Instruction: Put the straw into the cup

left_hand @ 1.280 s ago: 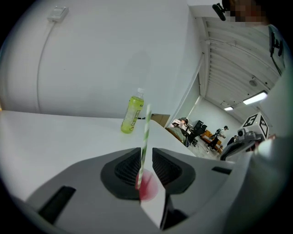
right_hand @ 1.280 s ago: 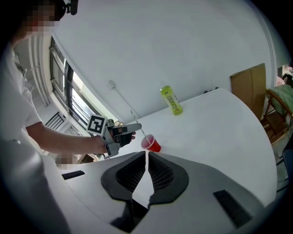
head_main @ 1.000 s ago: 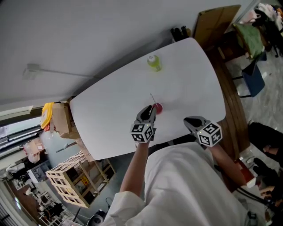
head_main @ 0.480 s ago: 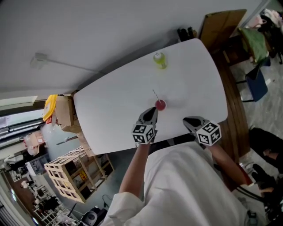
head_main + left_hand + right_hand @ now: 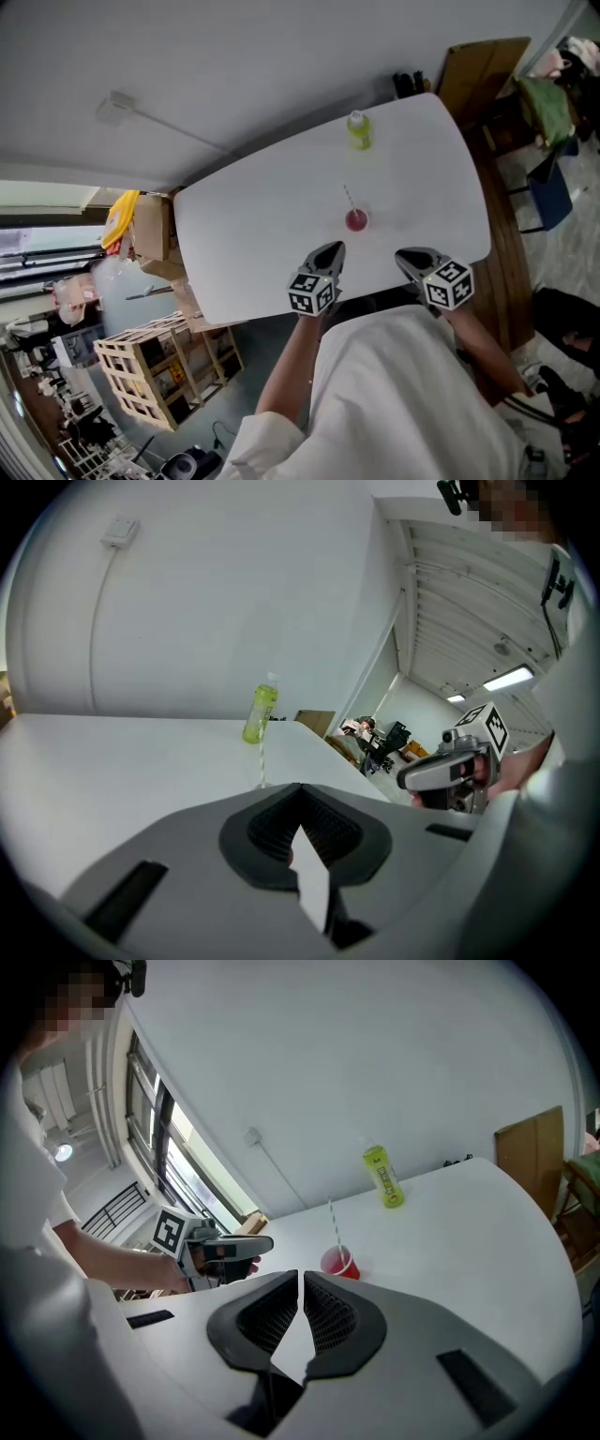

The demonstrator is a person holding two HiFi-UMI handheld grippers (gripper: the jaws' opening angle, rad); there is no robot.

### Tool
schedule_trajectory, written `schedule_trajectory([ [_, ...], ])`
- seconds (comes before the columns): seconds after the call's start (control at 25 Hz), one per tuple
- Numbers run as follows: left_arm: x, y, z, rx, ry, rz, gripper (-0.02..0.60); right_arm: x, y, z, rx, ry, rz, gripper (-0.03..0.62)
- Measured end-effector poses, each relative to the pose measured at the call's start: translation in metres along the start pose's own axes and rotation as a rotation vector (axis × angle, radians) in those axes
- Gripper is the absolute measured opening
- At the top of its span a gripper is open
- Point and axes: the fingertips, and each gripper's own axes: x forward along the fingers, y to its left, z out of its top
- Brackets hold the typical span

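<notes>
A white table (image 5: 262,234) against a bare white wall carries a red cup (image 5: 356,221) near its middle, the striped straw (image 5: 349,197) already standing tilted inside it; whether it holds any drink cannot be told. A capped green bottle (image 5: 357,130) stands at the far edge. The left gripper (image 5: 331,250) and right gripper (image 5: 406,255) hang at the near edge, jaws closed together on nothing; a careless forward swing could tip the light cup.
</notes>
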Motion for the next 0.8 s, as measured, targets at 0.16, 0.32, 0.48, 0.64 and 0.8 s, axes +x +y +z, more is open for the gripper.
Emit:
schedule_trajectory([
  [0.16, -0.024, -0.014, -0.014, -0.022, 0.011, -0.08, 0.002, -0.001, 0.018, -0.009, -0.011, -0.015, -0.026, 0.041],
  [0.32, -0.045, -0.026, -0.022, -0.021, 0.017, -0.116, 0.002, -0.013, 0.029, -0.006, -0.024, -0.044, -0.067, 0.041],
  [0.48, -0.074, -0.041, -0.03, -0.041, 0.04, -0.147, 0.002, -0.028, 0.042, -0.011, -0.03, -0.084, -0.113, 0.041],
  [0.64, -0.108, -0.054, -0.028, -0.035, -0.004, -0.159, 0.002, -0.039, 0.062, -0.018, -0.054, -0.122, -0.146, 0.041],
  [0.8, -0.139, -0.061, -0.027, -0.017, -0.07, -0.157, 0.002, -0.049, 0.086, -0.023, -0.091, -0.161, -0.168, 0.041],
])
